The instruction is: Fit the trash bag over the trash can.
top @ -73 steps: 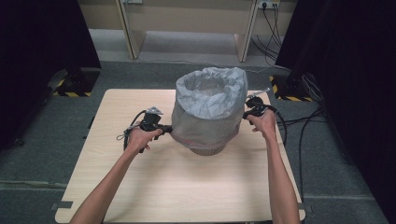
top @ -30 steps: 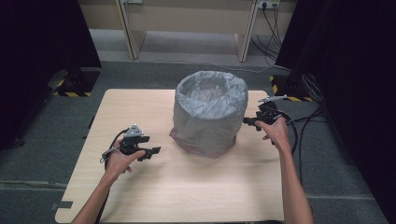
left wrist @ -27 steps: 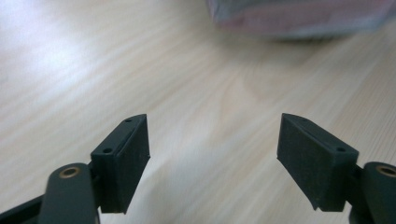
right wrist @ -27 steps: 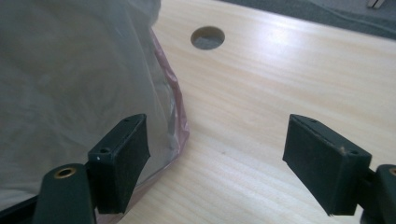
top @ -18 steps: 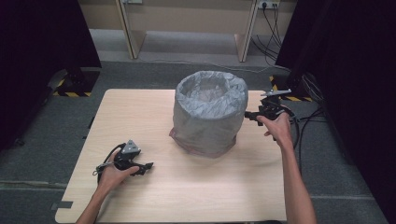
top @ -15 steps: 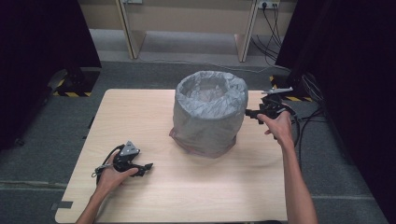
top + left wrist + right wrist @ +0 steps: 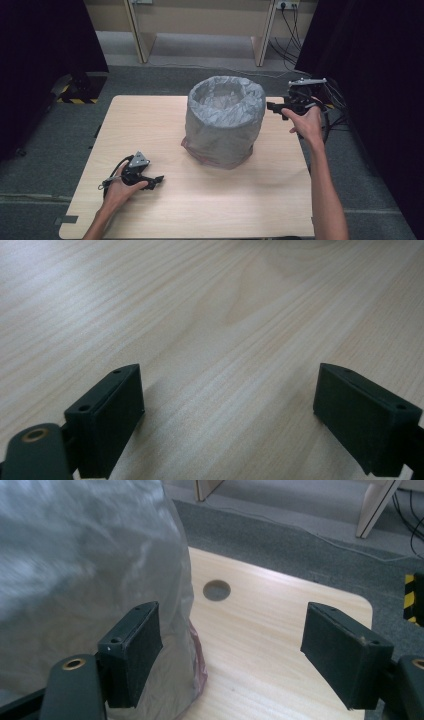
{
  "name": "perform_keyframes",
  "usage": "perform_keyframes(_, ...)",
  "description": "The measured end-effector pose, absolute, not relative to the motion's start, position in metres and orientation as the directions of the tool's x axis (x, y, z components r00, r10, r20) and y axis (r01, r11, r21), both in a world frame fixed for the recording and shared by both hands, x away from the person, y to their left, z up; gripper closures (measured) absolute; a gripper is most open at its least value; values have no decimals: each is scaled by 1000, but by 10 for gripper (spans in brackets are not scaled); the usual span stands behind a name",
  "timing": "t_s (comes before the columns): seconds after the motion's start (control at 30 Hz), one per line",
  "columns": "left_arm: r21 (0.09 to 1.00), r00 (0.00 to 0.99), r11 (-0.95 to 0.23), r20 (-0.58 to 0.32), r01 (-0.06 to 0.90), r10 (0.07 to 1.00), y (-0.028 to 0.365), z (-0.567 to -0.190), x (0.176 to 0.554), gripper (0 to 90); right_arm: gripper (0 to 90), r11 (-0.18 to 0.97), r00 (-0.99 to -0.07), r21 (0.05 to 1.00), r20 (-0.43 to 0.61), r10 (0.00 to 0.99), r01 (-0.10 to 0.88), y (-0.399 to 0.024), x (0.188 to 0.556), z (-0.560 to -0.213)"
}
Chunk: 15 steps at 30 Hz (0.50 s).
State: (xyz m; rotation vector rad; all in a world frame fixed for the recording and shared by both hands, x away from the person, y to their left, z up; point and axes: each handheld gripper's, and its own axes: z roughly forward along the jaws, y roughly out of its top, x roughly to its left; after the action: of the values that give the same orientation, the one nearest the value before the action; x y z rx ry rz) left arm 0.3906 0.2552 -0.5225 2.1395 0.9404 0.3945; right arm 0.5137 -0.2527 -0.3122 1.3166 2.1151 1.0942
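Note:
A round bin lined with a grey plastic bag point(image 7: 225, 120) stands upright in the middle of the wooden table point(image 7: 165, 130); the bag is folded down over its rim and sides. A reddish edge shows at the bin's base point(image 7: 199, 660). My left gripper point(image 7: 156, 179) rests low on the table near the front left, open, with bare wood between its jaws point(image 7: 227, 410). My right gripper point(image 7: 270, 106) is held up just right of the bin's rim, open, with nothing between its jaws; the bag point(image 7: 85, 570) lies close beside one of them.
A round cable hole point(image 7: 217, 590) is cut in the tabletop behind the bin. Dark curtains hang at both sides. Cables point(image 7: 332, 107) trail off the table's right edge. Grey carpet and wooden furniture legs point(image 7: 260, 40) lie beyond the table.
My left gripper has let go of the bag and drawn back to the front left of the table. My right gripper has let go too and moved slightly away to the right.

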Motion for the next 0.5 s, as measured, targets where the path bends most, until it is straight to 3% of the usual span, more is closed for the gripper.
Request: perform_keyframes(0.5,741,679,-445,-19,502,734,254,-523,391,108,244,242,-469,832,24,883,499,-241,513,-271)
